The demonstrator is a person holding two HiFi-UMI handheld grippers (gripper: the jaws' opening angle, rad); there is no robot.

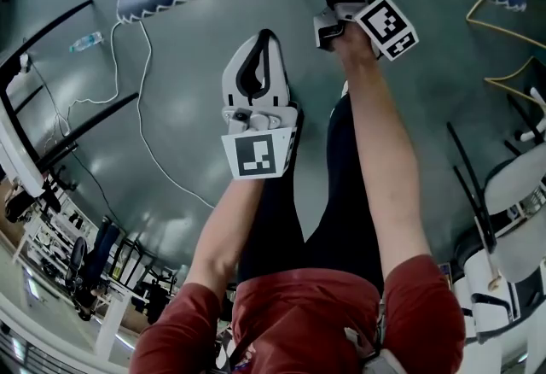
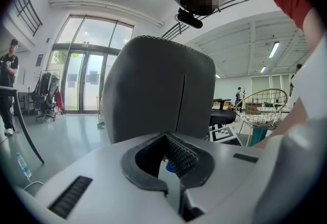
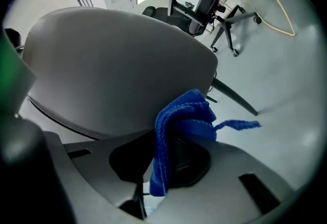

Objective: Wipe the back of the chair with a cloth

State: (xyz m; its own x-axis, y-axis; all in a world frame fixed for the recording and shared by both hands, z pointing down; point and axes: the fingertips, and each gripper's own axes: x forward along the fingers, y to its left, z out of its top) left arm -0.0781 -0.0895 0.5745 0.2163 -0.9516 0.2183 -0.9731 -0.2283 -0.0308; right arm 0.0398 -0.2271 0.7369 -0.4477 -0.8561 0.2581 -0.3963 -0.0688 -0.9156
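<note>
Here, the blue cloth (image 3: 184, 120) is clamped in the right gripper (image 3: 171, 159), bunched up against the grey chair back (image 3: 117, 64) near its edge, with a loose strand trailing to the right. In the head view that gripper reaches the zigzag-stitched rim of the backrest. The left gripper (image 1: 258, 78) hangs short of the backrest, jaws together with nothing between them. A water bottle (image 1: 85, 42) and a white cable (image 1: 145, 133) lie on the floor.
</note>
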